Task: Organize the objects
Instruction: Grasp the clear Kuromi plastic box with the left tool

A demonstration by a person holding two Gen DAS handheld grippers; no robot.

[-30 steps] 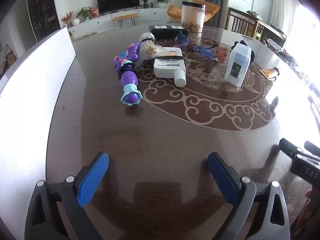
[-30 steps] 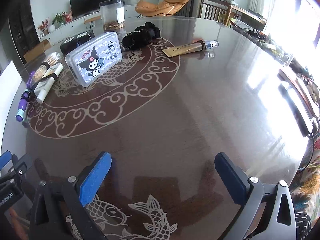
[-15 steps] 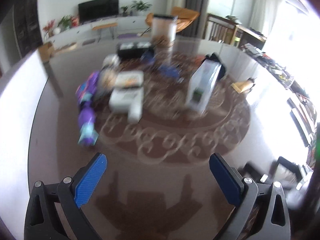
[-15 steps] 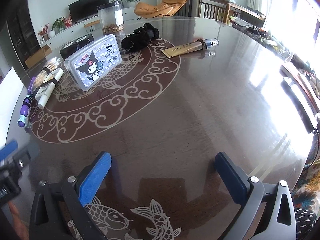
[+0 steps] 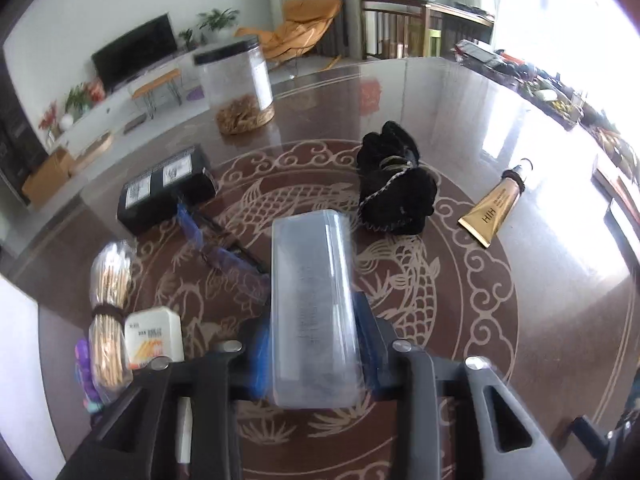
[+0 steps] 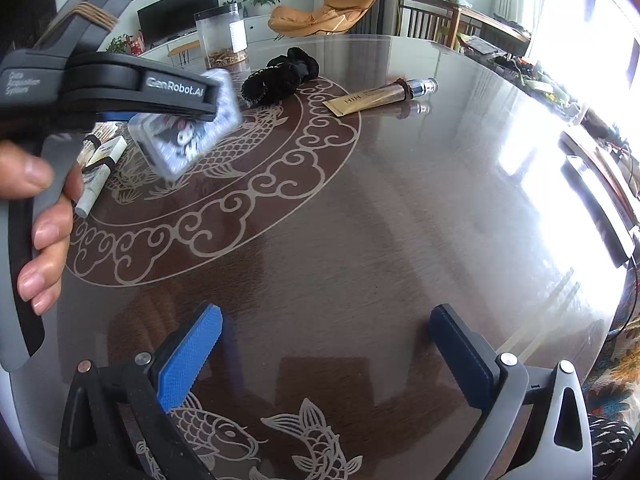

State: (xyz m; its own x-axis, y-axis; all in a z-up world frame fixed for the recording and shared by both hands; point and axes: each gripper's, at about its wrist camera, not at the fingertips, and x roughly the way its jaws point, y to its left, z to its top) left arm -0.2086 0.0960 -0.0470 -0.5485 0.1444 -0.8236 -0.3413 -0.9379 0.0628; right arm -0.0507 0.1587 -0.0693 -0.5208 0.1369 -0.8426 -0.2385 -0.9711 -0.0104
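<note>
My left gripper (image 5: 314, 344) is shut on a translucent plastic box (image 5: 312, 304), its blue pads pressed on the box's two sides. The right wrist view shows the same box (image 6: 188, 128), with a cartoon print on its face, in the left gripper and blurred. My right gripper (image 6: 326, 354) is open and empty, low over bare table at the near edge. On the table lie a black cloth bundle (image 5: 394, 184), a gold tube (image 5: 496, 206), a black box (image 5: 164, 192), blue glasses (image 5: 216, 248), a bundle of sticks (image 5: 108, 304), a white bottle (image 5: 154, 338) and a purple toy (image 5: 86, 376).
A tall clear jar (image 5: 238, 84) with a black lid stands at the table's far side. The round dark table (image 6: 400, 208) has a fish and cloud pattern. A white board (image 5: 24, 360) stands at the left edge. Chairs and clutter stand beyond the far right.
My left gripper has moved forward across the table to the plastic box and shut on it. My right gripper has stayed open in much the same place.
</note>
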